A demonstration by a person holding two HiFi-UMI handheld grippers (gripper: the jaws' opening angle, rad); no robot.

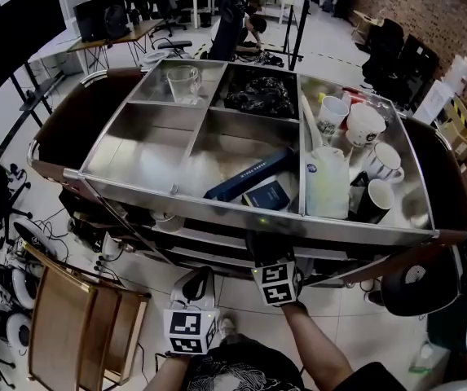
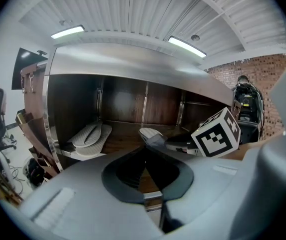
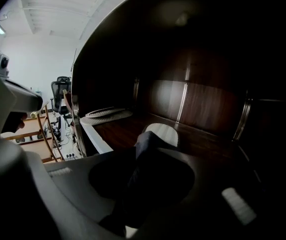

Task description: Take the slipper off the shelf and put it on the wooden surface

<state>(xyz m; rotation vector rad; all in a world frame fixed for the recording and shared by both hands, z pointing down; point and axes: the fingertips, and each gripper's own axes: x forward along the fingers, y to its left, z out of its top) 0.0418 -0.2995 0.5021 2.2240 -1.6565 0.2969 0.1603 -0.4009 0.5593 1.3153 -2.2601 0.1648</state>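
A light-soled slipper [image 2: 150, 133] with a dark strap lies on the wooden shelf [image 2: 123, 134] under the cart's steel top. In the right gripper view the same slipper [image 3: 163, 133] shows its sole ahead, and its strap runs down between my jaws. My right gripper [image 3: 143, 179] stands open round that strap; from the left gripper view I see its marker cube [image 2: 215, 134] beside the slipper. In the head view the right gripper [image 1: 270, 259] reaches under the cart's edge. My left gripper [image 1: 194, 287] hangs back outside the shelf, shut and empty.
A pair of pale slippers [image 2: 88, 134] lies at the shelf's left end. The steel tray [image 1: 176, 190] on top holds cups [image 1: 363, 125], a glass jug [image 1: 182, 84] and a blue box [image 1: 249, 173]. A wooden rack [image 1: 78, 324] stands at lower left.
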